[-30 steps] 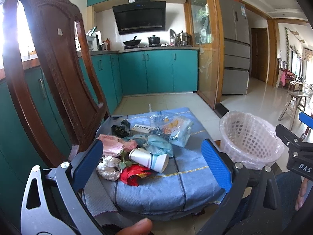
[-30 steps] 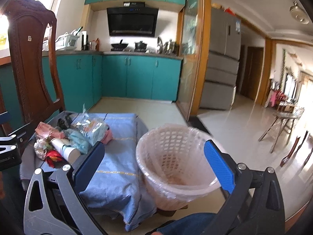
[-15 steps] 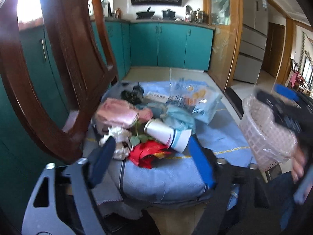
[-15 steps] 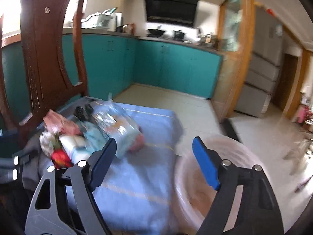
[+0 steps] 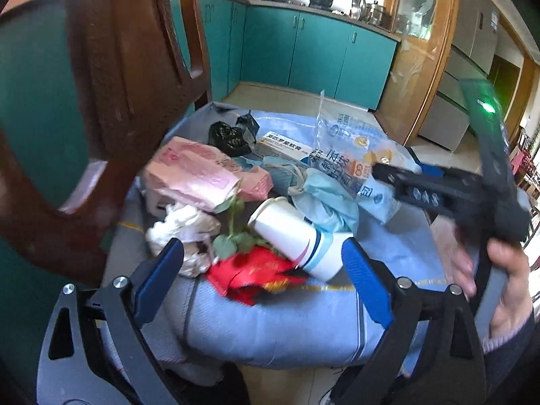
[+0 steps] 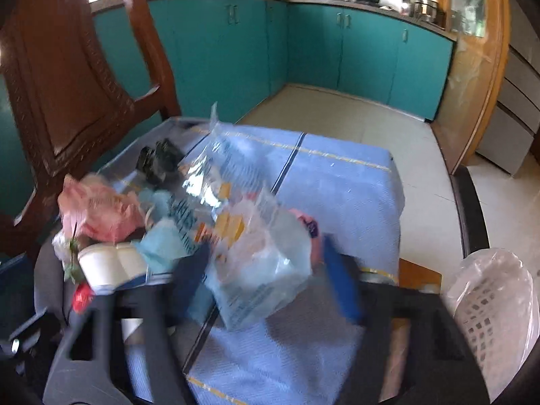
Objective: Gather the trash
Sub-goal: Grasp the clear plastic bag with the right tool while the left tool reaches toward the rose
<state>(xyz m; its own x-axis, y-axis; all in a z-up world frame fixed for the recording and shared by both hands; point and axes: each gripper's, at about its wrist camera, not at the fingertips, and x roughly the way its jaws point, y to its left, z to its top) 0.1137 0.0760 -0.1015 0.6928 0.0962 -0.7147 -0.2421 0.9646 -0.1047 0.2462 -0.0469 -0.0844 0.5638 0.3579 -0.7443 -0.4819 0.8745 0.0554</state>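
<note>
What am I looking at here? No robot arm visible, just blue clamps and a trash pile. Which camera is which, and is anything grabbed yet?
There is no robot. A person holds a two-finger gripper in each hand, and each gripper carries a fisheye camera looking along its fingers.

The left wrist view shows the left gripper. Its jaws are wide and opening, with nothing between them, above a paper cup, a red wrapper and crumpled tissue. The right hand shows at that picture's right edge.

The right wrist view shows the right gripper. Its jaws are closing around a clear plastic bag, but blur hides whether the pads press on it yet.

Everything lies on a blue cloth beside a wooden chair back. The white basket is likely where the trash goes.
</note>
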